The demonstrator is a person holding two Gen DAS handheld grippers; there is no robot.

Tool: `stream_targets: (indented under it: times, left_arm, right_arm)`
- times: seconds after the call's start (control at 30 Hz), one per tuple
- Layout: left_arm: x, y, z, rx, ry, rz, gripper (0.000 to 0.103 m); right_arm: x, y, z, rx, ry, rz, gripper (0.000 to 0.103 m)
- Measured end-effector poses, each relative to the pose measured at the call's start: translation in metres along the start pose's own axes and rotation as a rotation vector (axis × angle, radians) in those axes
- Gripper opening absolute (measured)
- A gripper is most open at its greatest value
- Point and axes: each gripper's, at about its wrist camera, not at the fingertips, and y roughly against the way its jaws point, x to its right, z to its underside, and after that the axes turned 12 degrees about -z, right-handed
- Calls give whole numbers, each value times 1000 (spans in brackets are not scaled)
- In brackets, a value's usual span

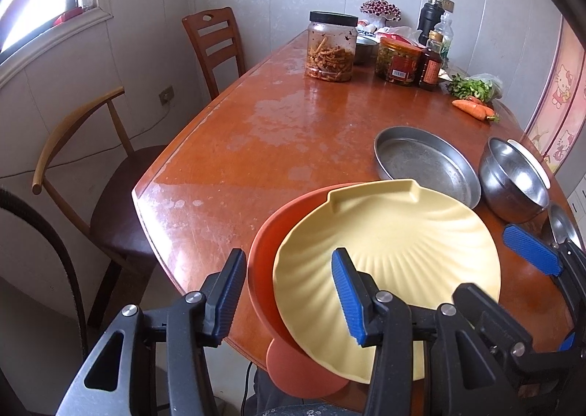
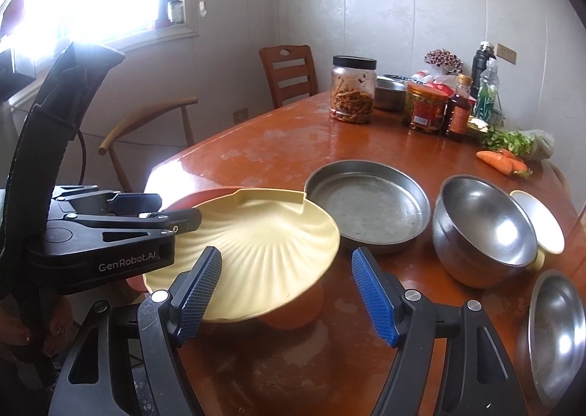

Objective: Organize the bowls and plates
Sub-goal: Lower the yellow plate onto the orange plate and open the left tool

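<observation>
Where the bench (image 1: 256, 141) rounds off at its near end, a yellow shell-shaped plate (image 1: 403, 251) lies tilted on an orange plate (image 1: 263, 243). Its squared, notched edge points away, toward a round metal pan (image 1: 421, 163) just beyond. Its fluted ribs fan out from near the middle.

The left tool (image 1: 289, 291) straddles the left rims of both plates, with one finger outside the orange rim and the other over the yellow bowl. I cannot tell whether the pads actually press. The right tool (image 2: 285, 291) is released. Its left finger overlaps the yellow plate's near edge and its right finger stands clear over bare wood.

Most of the orange plate is covered, showing only as a crescent and a lobe. A steel bowl (image 1: 512, 185) half hides a yellow cup (image 2: 542, 221). A shallow steel dish (image 2: 556, 335) is cut off at the right edge of the right wrist view.
</observation>
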Motion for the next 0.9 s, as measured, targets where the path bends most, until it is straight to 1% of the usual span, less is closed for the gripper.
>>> stream_targets:
  times: [0.17,0.3,0.53,0.67,0.77,0.9]
  left_arm:
    - [-6,8,-2,19,21,-18,56]
    - [-14,19,-4,46,45,-31,60]
    - [-13,35,-5,67,49,-27,60]
    - [-8,48,-4,94,35,-51,61]
    - [-4,55,-5,103,25,-25,61]
    - [4,61,-8,106,-2,-15,61]
  right_arm:
    - [1,9,-1,29,2,21,76]
    - [6,20,-1,63,-16,34,79]
    - [18,33,0,81,-57,69,79]
    - [30,45,2,101,-99,90,79]
    - [38,58,3,132,-122,106,80]
    - [48,73,6,165,-165,115,80]
